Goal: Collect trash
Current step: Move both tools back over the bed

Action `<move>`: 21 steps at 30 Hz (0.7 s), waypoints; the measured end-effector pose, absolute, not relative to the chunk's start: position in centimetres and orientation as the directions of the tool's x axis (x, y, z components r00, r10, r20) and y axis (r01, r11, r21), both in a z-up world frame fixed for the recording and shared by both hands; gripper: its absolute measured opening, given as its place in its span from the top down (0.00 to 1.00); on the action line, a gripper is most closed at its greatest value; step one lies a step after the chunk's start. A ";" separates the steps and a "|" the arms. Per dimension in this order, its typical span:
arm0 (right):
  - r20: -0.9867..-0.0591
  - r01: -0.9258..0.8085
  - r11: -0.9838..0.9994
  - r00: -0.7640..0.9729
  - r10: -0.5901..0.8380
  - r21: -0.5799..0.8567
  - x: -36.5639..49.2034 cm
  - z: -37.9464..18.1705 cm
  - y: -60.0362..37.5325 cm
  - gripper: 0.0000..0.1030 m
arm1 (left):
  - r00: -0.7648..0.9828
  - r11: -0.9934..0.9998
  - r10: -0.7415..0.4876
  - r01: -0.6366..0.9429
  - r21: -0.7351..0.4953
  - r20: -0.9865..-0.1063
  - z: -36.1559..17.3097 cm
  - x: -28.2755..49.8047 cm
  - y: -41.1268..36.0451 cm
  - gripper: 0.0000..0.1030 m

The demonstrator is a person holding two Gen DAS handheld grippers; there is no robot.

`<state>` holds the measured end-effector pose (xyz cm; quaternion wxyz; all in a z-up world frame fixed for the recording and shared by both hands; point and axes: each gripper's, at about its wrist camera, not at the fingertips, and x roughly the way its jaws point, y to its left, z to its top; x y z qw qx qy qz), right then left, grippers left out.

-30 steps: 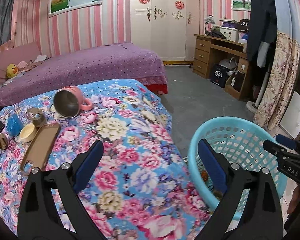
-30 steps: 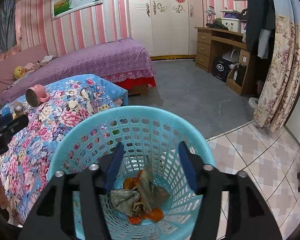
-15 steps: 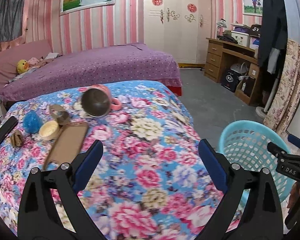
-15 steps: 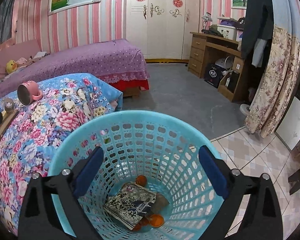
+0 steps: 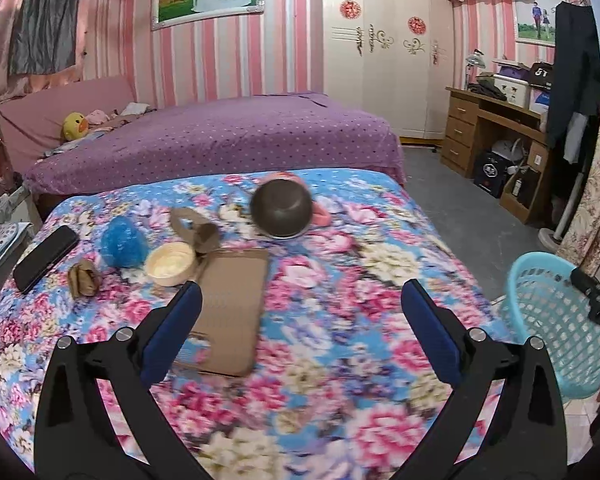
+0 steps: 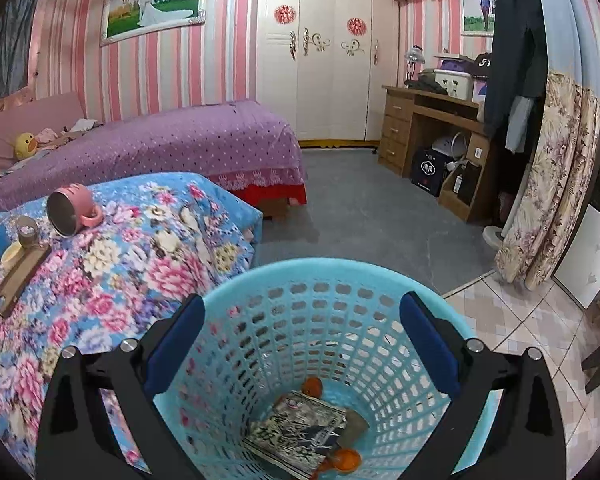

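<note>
1. Two orange peel bits (image 6: pixel 313 387) and a printed paper wrapper (image 6: pixel 300 432) sit at the bottom of my turquoise basket (image 6: pixel 260 280), which stands on the floor right beside the floral-covered table (image 5: pixel 340 380).
2. My right gripper (image 6: pixel 300 344) hovers over the basket mouth, jaws spread wide, nothing between them.
3. My left gripper (image 5: pixel 300 332) is over the floral cloth, also spread wide and empty.
4. On the cloth near the left fingers: a brown phone case (image 5: pixel 232 308) lying flat, and a cream round lid (image 5: pixel 171 263) touching its far corner.
5. Further out there's a crumpled brown scrap (image 5: pixel 85 279), a blue scrubby ball (image 5: pixel 124 242), a brown tape roll (image 5: pixel 194 232) and a black phone (image 5: pixel 46 258).
6. A pink mug (image 6: pixel 73 209) lies tipped on its side, well away from the basket.
7. Behind it all is the purple bed (image 5: pixel 220 136).
</note>
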<state>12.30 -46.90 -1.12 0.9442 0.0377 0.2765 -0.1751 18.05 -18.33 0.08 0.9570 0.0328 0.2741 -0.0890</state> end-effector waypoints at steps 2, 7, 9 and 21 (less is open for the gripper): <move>-0.533 0.346 0.938 0.791 -0.301 -0.017 12.6 -1.0 -46.3 0.07 | 0.833 0.983 -0.148 0.181 0.010 -0.532 -0.2 18.2 -17.4 0.06; -0.531 0.331 0.942 0.790 -0.307 -0.051 13.4 -1.0 -44.2 0.07 | 0.829 0.986 -0.147 0.167 -0.013 -0.540 -0.8 19.1 -14.5 0.06; -0.525 0.326 0.944 0.795 -0.304 -0.052 13.6 -0.9 -43.4 0.07 | 0.830 0.987 -0.141 0.159 -0.013 -0.540 -1.0 19.3 -13.4 0.06; -0.509 0.254 0.964 0.822 -0.255 -0.073 15.8 -0.5 -37.3 0.07 | 0.834 0.998 -0.059 0.051 -0.030 -0.549 -1.5 20.8 -6.8 0.05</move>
